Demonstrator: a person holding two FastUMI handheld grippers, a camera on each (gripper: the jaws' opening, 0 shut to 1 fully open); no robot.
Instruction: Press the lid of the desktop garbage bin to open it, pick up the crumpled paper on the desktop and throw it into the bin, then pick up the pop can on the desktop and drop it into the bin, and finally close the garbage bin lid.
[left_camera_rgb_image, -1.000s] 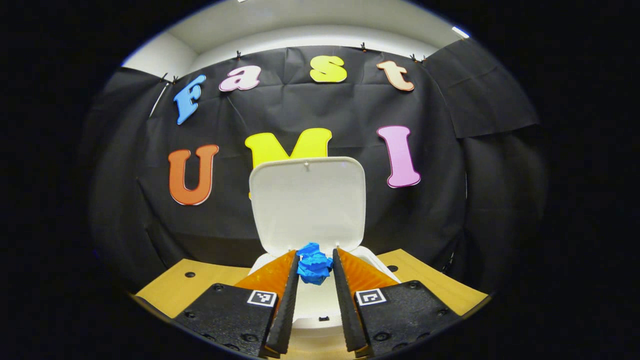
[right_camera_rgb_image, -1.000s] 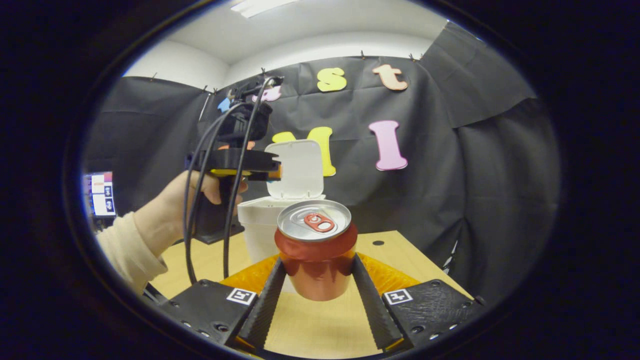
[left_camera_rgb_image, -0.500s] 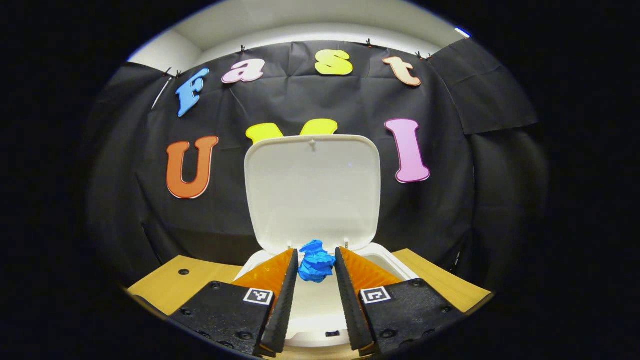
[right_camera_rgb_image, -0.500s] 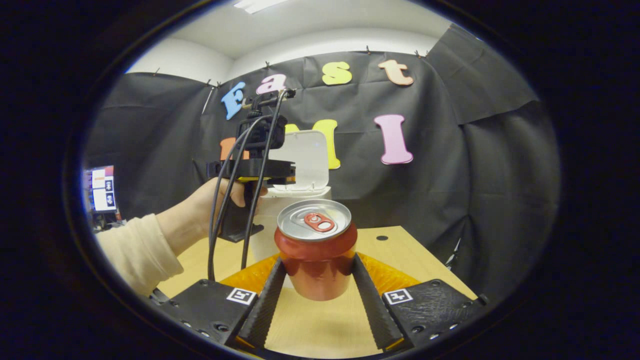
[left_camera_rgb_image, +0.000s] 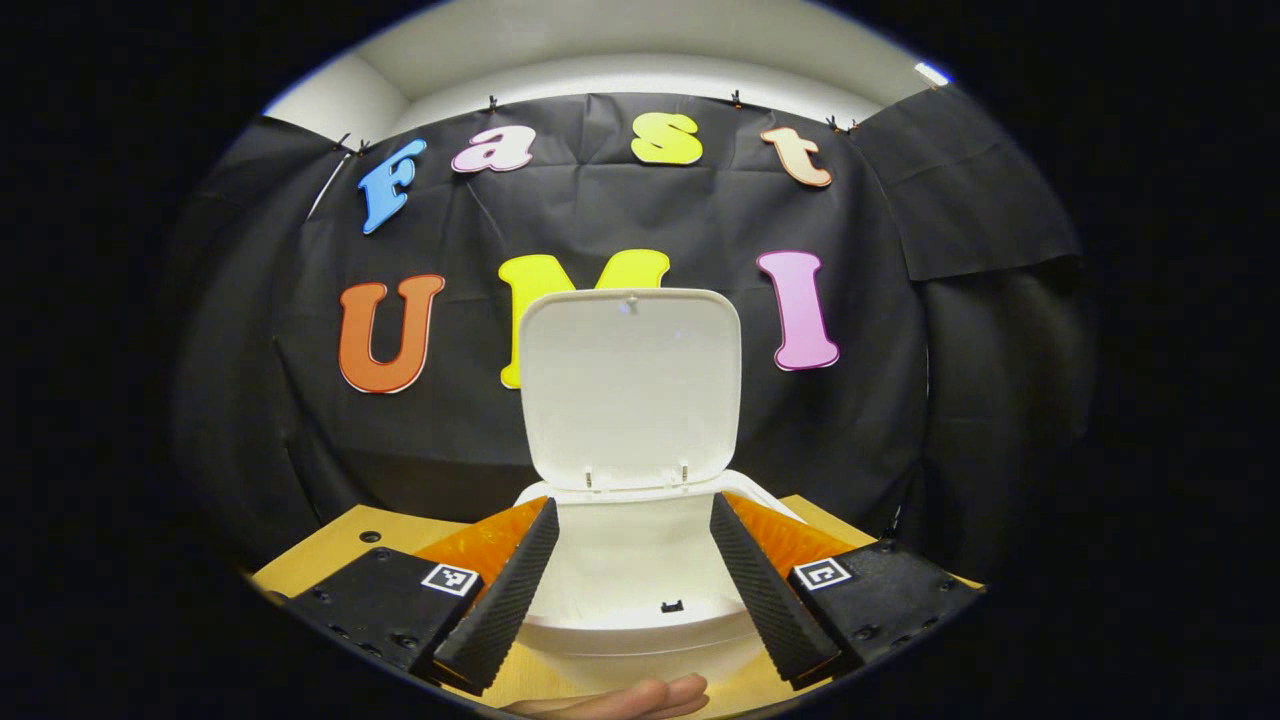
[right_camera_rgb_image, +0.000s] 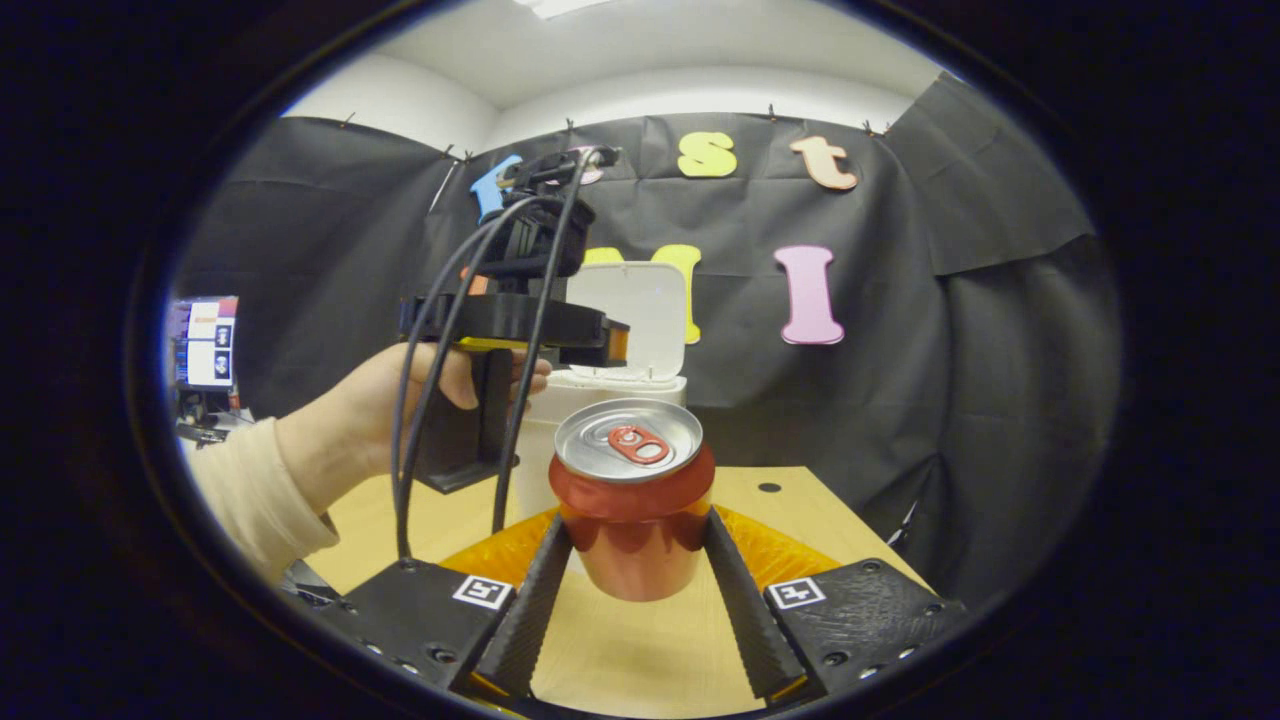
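Over the wooden desktop, the left gripper is hovering just above the white garbage bin, its two fingers spread wide with nothing between them, framing the bin's open mouth. The lid is standing upright at the far side of the bin, hinged open against the black cloth wall. The crumpled paper cannot be made out in the bin's pale interior. A fingertip of a hand is showing at the very near edge below the bin. Nearer and to the right, the right gripper is holding the red pop can upright, a finger pressing on each side of its lower body, its silver top and red pull tab facing up. In the right gripper view, the person's hand, in a cream sleeve, is gripping the left gripper's handle beside the bin, with black cables hanging from it.
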